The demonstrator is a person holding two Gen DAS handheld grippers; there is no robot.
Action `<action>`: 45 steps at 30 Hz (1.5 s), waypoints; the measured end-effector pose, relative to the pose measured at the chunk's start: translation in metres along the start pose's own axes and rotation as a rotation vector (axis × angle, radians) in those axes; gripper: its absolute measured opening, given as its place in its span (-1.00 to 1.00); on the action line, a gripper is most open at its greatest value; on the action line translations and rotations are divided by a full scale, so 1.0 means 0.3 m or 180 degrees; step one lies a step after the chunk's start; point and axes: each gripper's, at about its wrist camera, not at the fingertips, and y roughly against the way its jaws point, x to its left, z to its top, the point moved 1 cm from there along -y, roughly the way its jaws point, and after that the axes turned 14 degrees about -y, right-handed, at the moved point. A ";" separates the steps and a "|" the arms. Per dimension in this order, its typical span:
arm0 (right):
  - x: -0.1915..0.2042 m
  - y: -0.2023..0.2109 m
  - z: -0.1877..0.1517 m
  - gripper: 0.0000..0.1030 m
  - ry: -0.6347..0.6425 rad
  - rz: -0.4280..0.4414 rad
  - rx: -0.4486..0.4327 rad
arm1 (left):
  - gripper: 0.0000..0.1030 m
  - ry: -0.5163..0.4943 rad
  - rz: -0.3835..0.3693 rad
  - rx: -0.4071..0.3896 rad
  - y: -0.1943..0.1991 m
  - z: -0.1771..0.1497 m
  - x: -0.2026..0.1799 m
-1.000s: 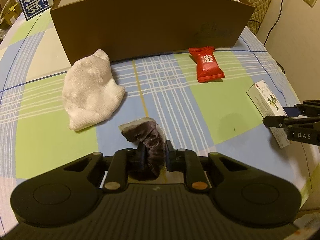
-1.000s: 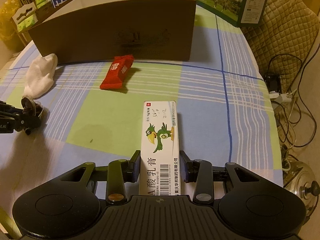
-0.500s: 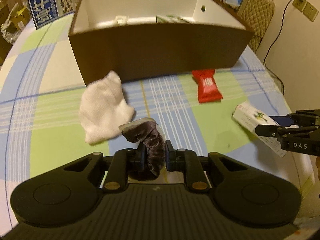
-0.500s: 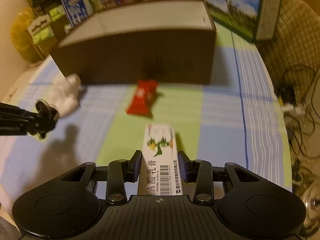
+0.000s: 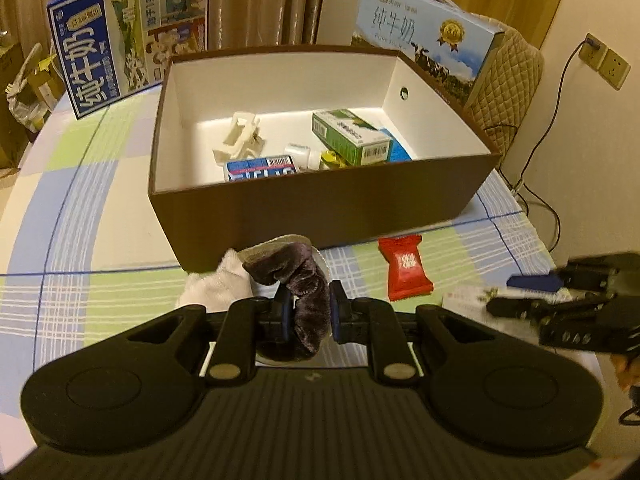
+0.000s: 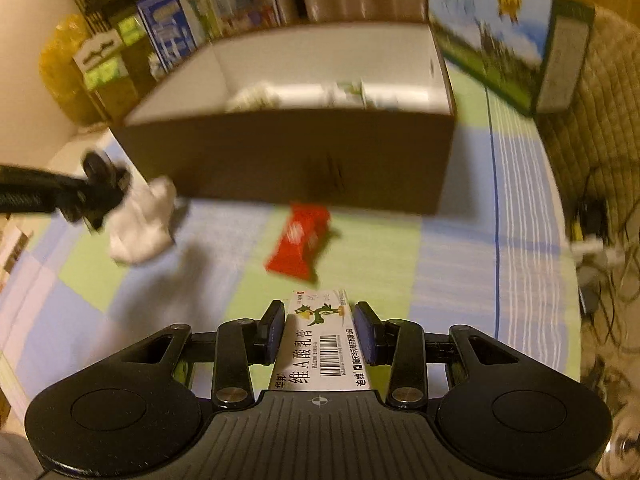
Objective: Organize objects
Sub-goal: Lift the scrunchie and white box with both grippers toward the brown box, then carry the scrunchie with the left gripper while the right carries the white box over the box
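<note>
My left gripper [image 5: 306,306] is shut on a dark velvet scrunchie [image 5: 298,280], held above the table just in front of the brown box [image 5: 320,200]. A white sock [image 5: 218,284] lies on the cloth under it, and a red snack packet [image 5: 406,268] lies to its right. My right gripper [image 6: 320,334] is shut on a long white ointment carton [image 6: 320,340] with a green bird print, lifted off the table. In the right wrist view the red snack packet [image 6: 300,246] and the white sock [image 6: 140,224] lie before the brown box [image 6: 288,156], all blurred.
The box holds a white hair claw [image 5: 240,136], a green carton [image 5: 352,136], a blue pack [image 5: 260,168] and a small bottle. Two tall milk cartons [image 5: 132,36] stand behind it. A quilted chair back [image 5: 504,92] and wall socket with cable are at the right.
Both grippers rose with their loads. The left one climbed enough that the box's inside came into sight; the sock and snack packet now sit lower and closer to the fingers.
</note>
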 end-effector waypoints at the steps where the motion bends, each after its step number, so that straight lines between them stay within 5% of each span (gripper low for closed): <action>1: -0.007 -0.009 -0.010 -0.31 -0.0001 -0.0010 0.0056 | -0.72 0.0002 -0.0010 0.0029 -0.006 -0.007 0.000; 5: -0.026 -0.069 -0.054 -0.31 0.0097 -0.0170 0.0355 | -0.72 0.0008 -0.0047 0.0130 -0.029 -0.031 -0.003; 15: 0.015 -0.127 -0.048 -0.31 0.0289 -0.0363 0.0387 | -0.72 -0.0014 -0.0075 0.0144 -0.034 -0.037 -0.002; 22: 0.030 -0.067 -0.004 -0.32 0.0142 -0.0115 0.0275 | -0.72 -0.0005 -0.0056 0.0109 -0.021 -0.031 0.010; 34: 0.100 0.099 0.269 -0.32 -0.0009 0.0340 -0.0343 | -0.72 -0.0130 0.0005 -0.0139 0.013 0.095 0.049; 45: 0.107 0.034 0.590 -0.32 -0.0073 0.0263 -0.0692 | -0.72 -0.0255 0.0094 -0.0362 -0.049 0.327 0.124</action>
